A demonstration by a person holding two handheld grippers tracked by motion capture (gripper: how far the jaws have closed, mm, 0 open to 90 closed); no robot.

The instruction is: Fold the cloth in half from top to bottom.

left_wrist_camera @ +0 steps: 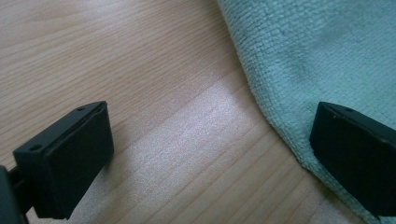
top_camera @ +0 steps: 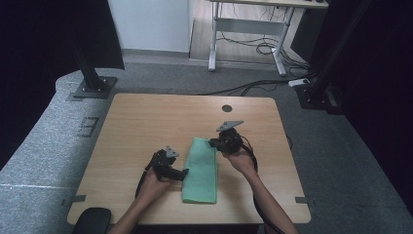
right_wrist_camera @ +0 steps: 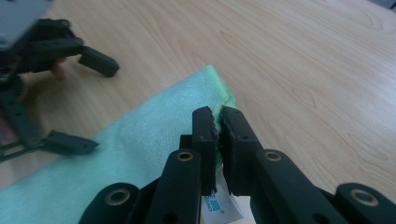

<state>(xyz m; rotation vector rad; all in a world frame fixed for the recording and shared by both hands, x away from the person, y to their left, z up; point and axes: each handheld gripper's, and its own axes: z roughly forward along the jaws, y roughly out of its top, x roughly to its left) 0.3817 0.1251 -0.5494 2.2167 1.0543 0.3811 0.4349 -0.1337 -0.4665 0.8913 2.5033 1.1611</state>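
Green cloth point(top_camera: 200, 170) lies lengthwise on the counter point(top_camera: 146, 122); right gripper point(top_camera: 214, 142) fingers clench its far corner, left gripper point(top_camera: 184, 172) fingers spread at its edge.

green cloth point(top_camera: 200, 170) folded into long strip, flat on table, far corner lifted.

High view overlooks table point(top_camera: 146, 117); gripper views closely share cloth point(left_wrist_camera: 327, 56).
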